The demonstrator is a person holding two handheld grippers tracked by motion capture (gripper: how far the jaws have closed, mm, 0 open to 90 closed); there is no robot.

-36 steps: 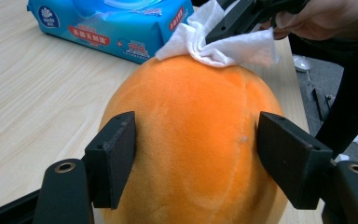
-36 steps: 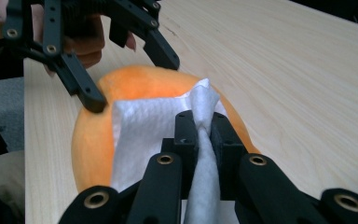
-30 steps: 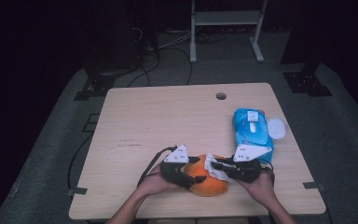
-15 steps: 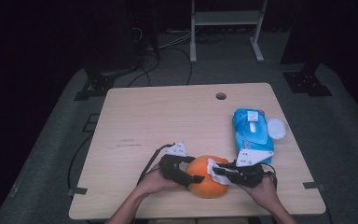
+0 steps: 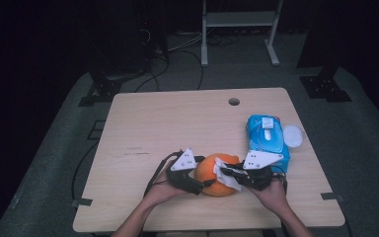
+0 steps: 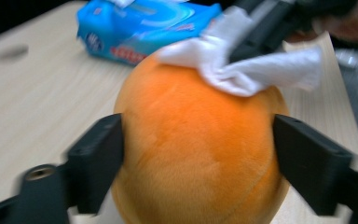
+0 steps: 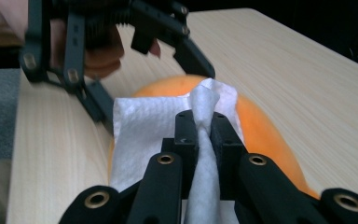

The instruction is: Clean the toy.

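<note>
Change since earlier frames: left gripper's jaws have just been opening, with the orange ball between them; I see both hands almost where they were.

High view, ball: orange ball [image 5: 216,175] sits on the table [image 5: 177,118] near its front edge, between my two grippers.

High view, left gripper: left gripper [image 5: 203,183] lies against the ball's left side.

High view, right gripper: right gripper [image 5: 223,171] reaches in from the right and holds a white wipe [image 5: 225,174] on the ball's top right.

High view, surroundings: blue wipe pack [image 5: 266,139] lies just behind the right hand [image 5: 271,190]; a white round lid [image 5: 293,136] rests beside the pack.

Left gripper view, jaws: left gripper [image 6: 198,158] straddles the ball [image 6: 196,154], one jaw at each flank. I read both jaws as touching or nearly touching the skin; motion blur stops me telling whether they press.

Left gripper view, wipe: wipe [image 6: 247,65] is draped over the ball's crown, with the other gripper on it; the pack [image 6: 140,28] lies behind.

Right gripper view, jaws: right gripper [image 7: 204,133] is clamped tight on a pinched fold of the wipe [image 7: 144,126].

Right gripper view, wipe: sheet spreads flat over the ball [image 7: 261,135].
</note>
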